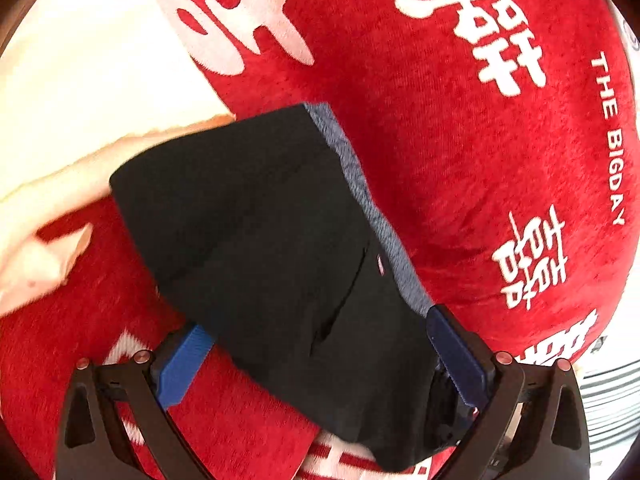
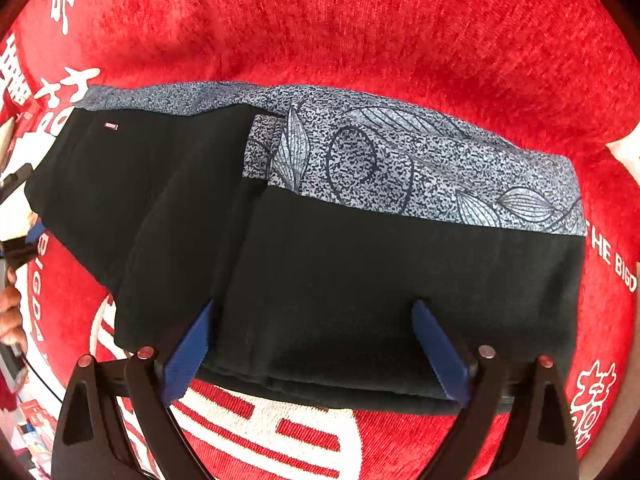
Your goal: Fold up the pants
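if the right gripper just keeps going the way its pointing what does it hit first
Most likely the black pants: the right gripper points down with its jaws wide, straddling the folded stack on the red blanket. How much gap remains is unclear.

Left gripper (image 1: 316,360) jaws spread wide, right gripper (image 2: 312,344) jaws wide apart

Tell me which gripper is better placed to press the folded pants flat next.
Probably the right gripper: it points straight down over the folded pants, jaws open astride the near edge. The left gripper sits open at one narrow end.
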The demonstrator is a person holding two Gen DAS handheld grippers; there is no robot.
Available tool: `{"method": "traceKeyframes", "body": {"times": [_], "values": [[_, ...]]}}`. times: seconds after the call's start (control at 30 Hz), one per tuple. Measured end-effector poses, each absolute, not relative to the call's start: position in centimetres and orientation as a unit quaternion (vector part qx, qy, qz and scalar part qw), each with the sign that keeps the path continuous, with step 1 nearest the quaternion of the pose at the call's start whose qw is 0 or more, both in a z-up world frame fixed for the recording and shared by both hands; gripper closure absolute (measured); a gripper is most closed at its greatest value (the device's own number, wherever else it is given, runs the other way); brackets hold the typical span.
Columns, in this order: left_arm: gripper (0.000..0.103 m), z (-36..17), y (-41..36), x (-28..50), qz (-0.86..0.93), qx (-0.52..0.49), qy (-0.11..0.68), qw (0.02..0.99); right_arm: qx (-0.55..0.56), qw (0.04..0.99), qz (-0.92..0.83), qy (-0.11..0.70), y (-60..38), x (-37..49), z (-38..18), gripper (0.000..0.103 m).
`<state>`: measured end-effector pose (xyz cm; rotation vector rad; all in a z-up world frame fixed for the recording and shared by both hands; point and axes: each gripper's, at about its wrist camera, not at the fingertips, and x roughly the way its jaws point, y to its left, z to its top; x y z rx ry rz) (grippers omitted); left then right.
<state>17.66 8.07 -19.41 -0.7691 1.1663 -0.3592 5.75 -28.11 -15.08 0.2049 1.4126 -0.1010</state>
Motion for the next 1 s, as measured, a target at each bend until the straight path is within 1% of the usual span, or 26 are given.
{"method": "traceKeyframes", "body": {"times": [0.1, 0.17, 0.27, 0.33, 0.37, 0.4, 0.43, 0.47, 0.5, 0.53, 0.6, 0.77, 0.93, 1.0], "values": [[0.0, -18.2, 7.9, 18.2, -0.178, -0.371, 0.518, 0.75, 0.095, 0.755, -0.045, 0.647, -28.0, 6.0, -15.1, 0.006], [0.0, -17.3, 7.0, 18.6, -0.19, -0.357, 0.505, 0.762, 0.096, 0.755, -0.045, 0.647, -28.0, 6.1, -15.1, 0.006], [0.0, -19.3, 6.0, 19.6, -0.164, -0.34, 0.542, 0.751, 0.098, 0.757, -0.045, 0.645, -28.3, 5.7, -15.0, 0.006], [0.001, -19.2, 5.8, 19.6, -0.157, -0.336, 0.538, 0.757, 0.1, 0.757, -0.044, 0.644, -28.4, 5.7, -14.9, 0.006], [0.003, -19.0, 5.1, 19.8, -0.146, -0.315, 0.549, 0.761, 0.101, 0.758, -0.043, 0.643, -28.5, 5.6, -14.8, 0.006], [0.014, -18.8, 4.7, 19.8, -0.131, -0.295, 0.556, 0.766, 0.103, 0.758, -0.041, 0.643, -28.7, 5.5, -14.7, 0.006], [0.03, -18.6, 4.3, 19.8, -0.115, -0.275, 0.562, 0.772, 0.105, 0.758, -0.041, 0.643, -28.8, 5.5, -14.5, 0.008], [0.043, -18.4, 4.0, 19.8, -0.097, -0.255, 0.569, 0.776, 0.108, 0.757, -0.04, 0.643, -29.0, 5.6, -14.2, 0.012], [0.067, -18.3, 3.9, 19.9, -0.081, -0.239, 0.578, 0.776, 0.116, 0.757, -0.038, 0.641, -29.2, 5.7, -13.6, 0.014], [0.072, -18.3, 4.3, 19.7, -0.076, -0.235, 0.581, 0.776, 0.123, 0.757, -0.037, 0.64, -29.4, 5.9, -13.0, 0.015], [0.074, -17.7, 3.9, 19.4, -0.073, -0.208, 0.579, 0.785, 0.135, 0.758, -0.033, 0.637, -29.5, 6.4, -11.6, 0.015], [0.076, -13.9, -1.3, 17.7, -0.084, -0.047, 0.539, 0.837, 0.155, 0.748, 0.015, 0.645, -27.8, 9.0, -8.4, 0.014], [0.076, -11.6, -5.5, 14.9, -0.112, 0.08, 0.494, 0.858, 0.131, 0.744, 0.087, 0.649, -23.7, 14.2, -4.1, 0.013], [0.076, -11.2, -6.7, 14.3, -0.121, 0.113, 0.48, 0.861, 0.127, 0.74, 0.12, 0.649, -21.6, 17.0, -2.3, 0.012]]}}
